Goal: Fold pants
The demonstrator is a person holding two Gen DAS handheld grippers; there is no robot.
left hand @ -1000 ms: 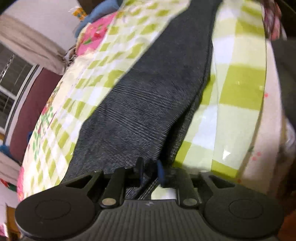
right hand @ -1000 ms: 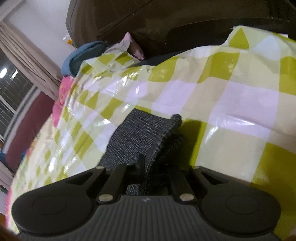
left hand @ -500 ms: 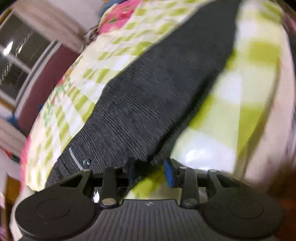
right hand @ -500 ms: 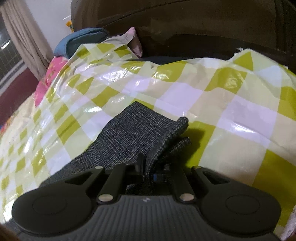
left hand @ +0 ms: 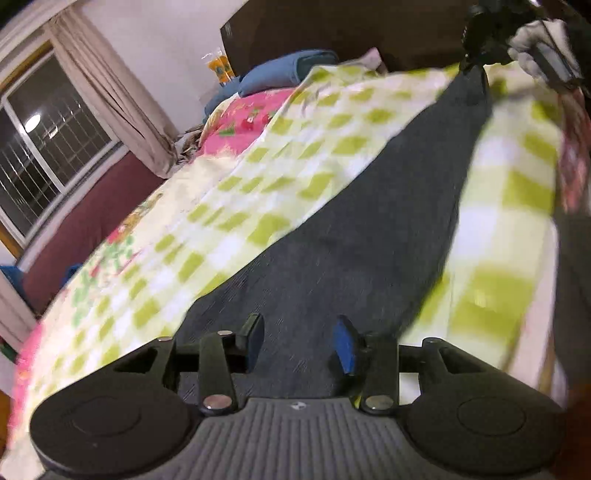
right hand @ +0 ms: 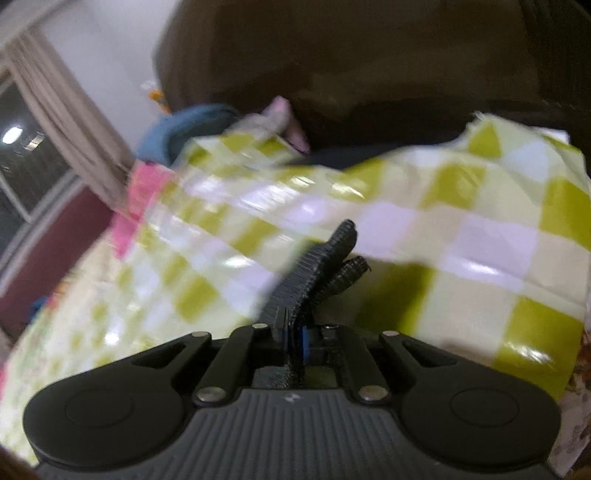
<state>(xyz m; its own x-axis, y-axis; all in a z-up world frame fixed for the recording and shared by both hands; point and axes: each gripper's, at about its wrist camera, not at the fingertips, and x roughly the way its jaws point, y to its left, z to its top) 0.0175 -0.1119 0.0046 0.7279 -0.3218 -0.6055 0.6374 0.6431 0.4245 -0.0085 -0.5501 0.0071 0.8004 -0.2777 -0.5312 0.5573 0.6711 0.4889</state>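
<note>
Seemingly mid-fold, the left wrist view shows the dark grey knitted pants [left hand: 369, 229] stretched in one long strip across the bed [left hand: 155, 229], over a glossy green-and-white checked plastic sheet [left hand: 498, 229]. The left gripper [left hand: 299, 341] hangs low over the near end of the cloth, its blue-padded fingers [left hand: 343, 345] parting, with fabric lying beneath the gap but neither pad pressing on it. At the far end, a gloved hand [left hand: 532, 48] carries the other gripper, which has the cloth pinched and raised off the sheet. A blue pillow [left hand: 288, 70] lies by the dark headboard [left hand: 369, 33].

From the right wrist view, the right gripper [right hand: 293, 339] is clamped tight on a doubled edge of the pants [right hand: 317, 266], which stands up in a ridge between the pads while the checked sheet [right hand: 480, 240] lies below.

To do this step well, I judge the raised end should travel straight back along the strip and come down square on the near end, edges matched, while the free left fingers clear away or press the lower layer flat so it does not drag. No containers appear in either view.
</note>
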